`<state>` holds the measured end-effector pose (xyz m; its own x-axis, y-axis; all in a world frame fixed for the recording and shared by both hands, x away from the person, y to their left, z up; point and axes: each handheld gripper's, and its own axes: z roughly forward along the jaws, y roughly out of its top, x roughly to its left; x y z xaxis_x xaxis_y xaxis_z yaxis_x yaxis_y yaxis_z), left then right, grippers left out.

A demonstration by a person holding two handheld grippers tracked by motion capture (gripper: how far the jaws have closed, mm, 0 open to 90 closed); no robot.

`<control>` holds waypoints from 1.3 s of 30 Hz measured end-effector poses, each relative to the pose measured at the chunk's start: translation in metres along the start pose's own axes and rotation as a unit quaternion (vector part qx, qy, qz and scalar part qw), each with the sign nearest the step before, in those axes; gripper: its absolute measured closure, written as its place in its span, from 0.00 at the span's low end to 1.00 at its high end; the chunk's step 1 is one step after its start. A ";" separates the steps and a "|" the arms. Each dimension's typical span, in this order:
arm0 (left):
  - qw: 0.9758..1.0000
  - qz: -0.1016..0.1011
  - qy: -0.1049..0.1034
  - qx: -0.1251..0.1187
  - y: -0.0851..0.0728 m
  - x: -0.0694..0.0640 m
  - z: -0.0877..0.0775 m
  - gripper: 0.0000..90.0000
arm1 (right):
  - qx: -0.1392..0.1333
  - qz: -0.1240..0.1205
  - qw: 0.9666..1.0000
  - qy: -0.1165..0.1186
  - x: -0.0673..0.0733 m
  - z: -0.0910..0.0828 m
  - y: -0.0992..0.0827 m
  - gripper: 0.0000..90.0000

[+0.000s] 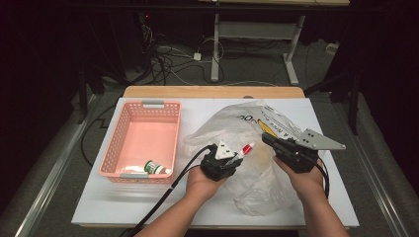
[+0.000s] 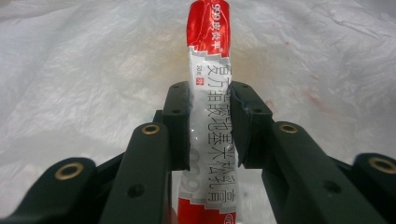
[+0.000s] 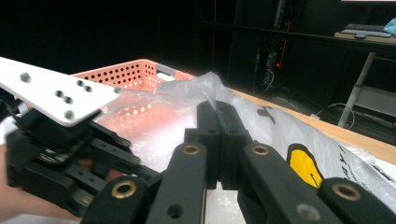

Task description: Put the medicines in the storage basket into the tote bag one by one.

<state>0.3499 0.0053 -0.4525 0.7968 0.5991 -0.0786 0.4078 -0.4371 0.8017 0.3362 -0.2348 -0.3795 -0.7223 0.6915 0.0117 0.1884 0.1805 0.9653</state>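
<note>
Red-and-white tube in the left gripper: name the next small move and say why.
Probably carry the tube left over the pink basket. The left gripper clamps it clear of the plastic bag, the right gripper pinches the bag, and a small bottle already lies there.

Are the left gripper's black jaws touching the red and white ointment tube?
Touching. In the left gripper view, the left gripper has both pads pressed against the sides of the red and white ointment tube, with no gap.
</note>
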 end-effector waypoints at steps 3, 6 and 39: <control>1.000 -0.002 0.007 0.002 0.005 0.001 0.011 0.76 | -0.001 0.000 1.000 0.000 0.000 0.000 0.000 1.00; 1.000 -0.003 0.013 0.006 0.009 0.001 0.022 0.76 | -0.003 -0.003 1.000 0.001 -0.001 -0.001 0.000 1.00; 0.999 -0.023 -0.027 -0.007 0.000 -0.005 0.035 0.55 | -0.007 -0.003 1.000 0.004 -0.002 -0.003 0.001 1.00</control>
<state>0.3615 -0.0213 -0.4726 0.8004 0.5812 -0.1470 0.4383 -0.4000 0.8049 0.3354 -0.2379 -0.3778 -0.7284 0.6851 0.0084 0.1756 0.1749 0.9688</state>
